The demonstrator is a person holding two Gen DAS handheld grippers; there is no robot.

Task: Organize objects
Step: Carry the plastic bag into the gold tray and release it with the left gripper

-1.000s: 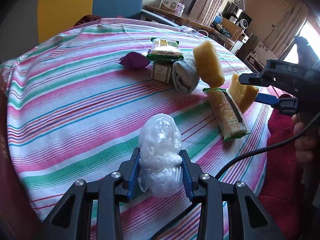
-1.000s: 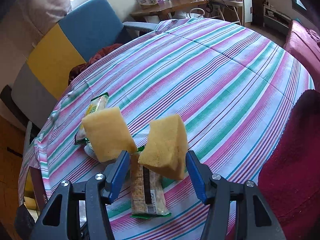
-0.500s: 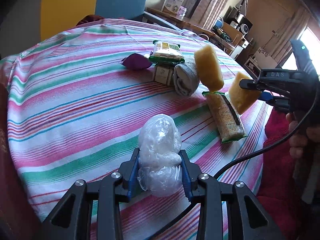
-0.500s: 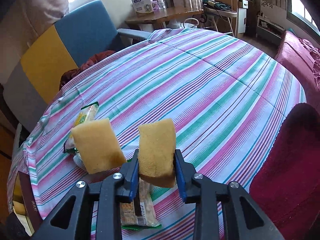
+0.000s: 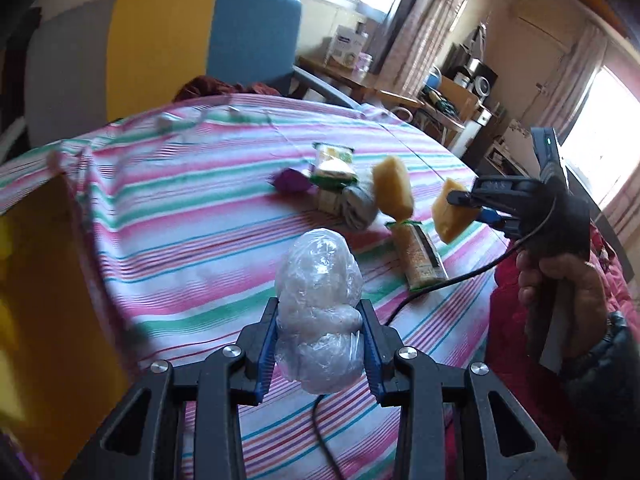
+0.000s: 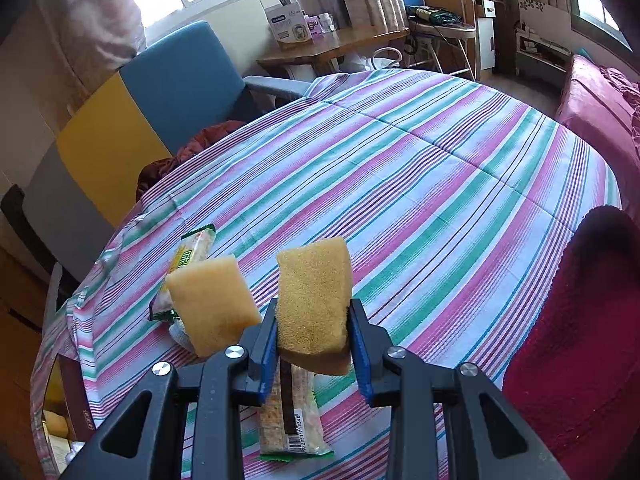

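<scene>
Plastic bundle [image 5: 318, 308] clamped in left hand-held gripper [image 5: 319, 344]; right hand-held gripper [image 6: 313, 334] grips sponge [image 6: 314, 300].

The cracker packet [image 6: 294, 420] barcode reads 92225171234.
</scene>
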